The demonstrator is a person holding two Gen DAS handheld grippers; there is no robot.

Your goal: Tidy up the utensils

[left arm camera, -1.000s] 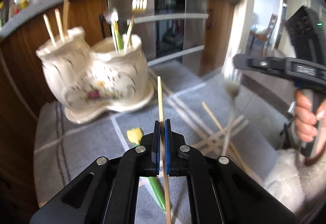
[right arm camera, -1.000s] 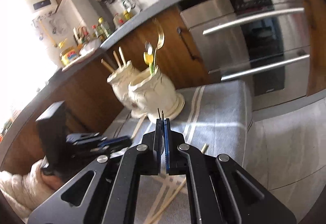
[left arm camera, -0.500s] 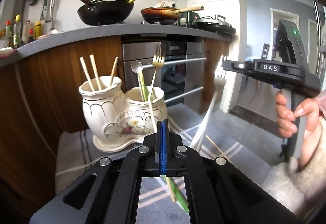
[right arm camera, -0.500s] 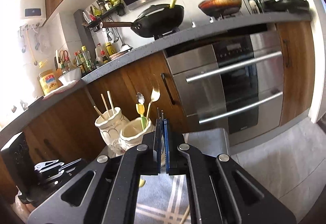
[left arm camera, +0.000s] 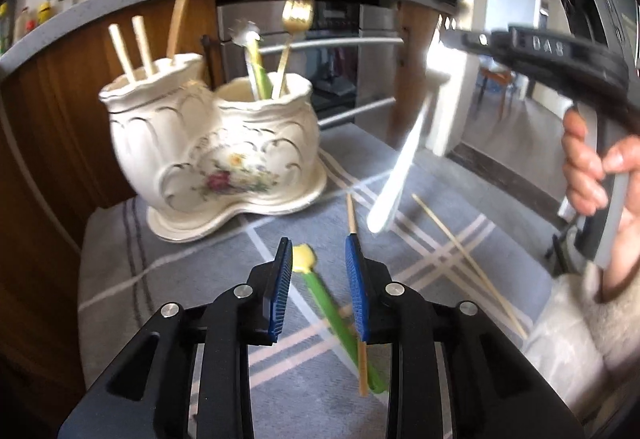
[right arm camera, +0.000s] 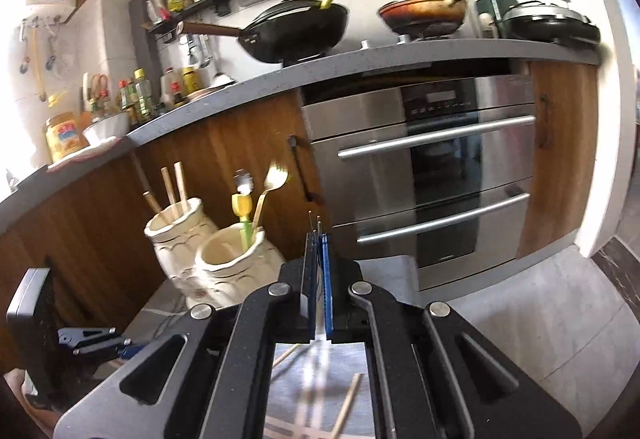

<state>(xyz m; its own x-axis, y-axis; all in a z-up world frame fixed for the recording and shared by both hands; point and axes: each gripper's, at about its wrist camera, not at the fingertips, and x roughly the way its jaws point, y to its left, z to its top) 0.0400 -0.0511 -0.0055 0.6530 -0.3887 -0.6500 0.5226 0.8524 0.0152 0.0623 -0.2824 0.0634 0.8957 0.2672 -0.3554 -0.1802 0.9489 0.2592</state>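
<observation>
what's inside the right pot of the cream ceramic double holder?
In the right pot of the cream ceramic double holder: a gold fork, tines up, and a green-handled utensil with a blurred white top. Their lower ends and the pot's bottom are hidden by its wall.

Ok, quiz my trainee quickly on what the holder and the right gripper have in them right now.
1. True or false: the gold fork shares a compartment of the ceramic holder with the chopsticks.
2. The right gripper is shut on: A) a white-handled fork; B) a chopstick; C) nothing.
3. How many chopsticks stand in the holder?

Key: 1 false, the fork stands in the other compartment, beside a green-handled utensil. 2 A. 3 three.
</observation>
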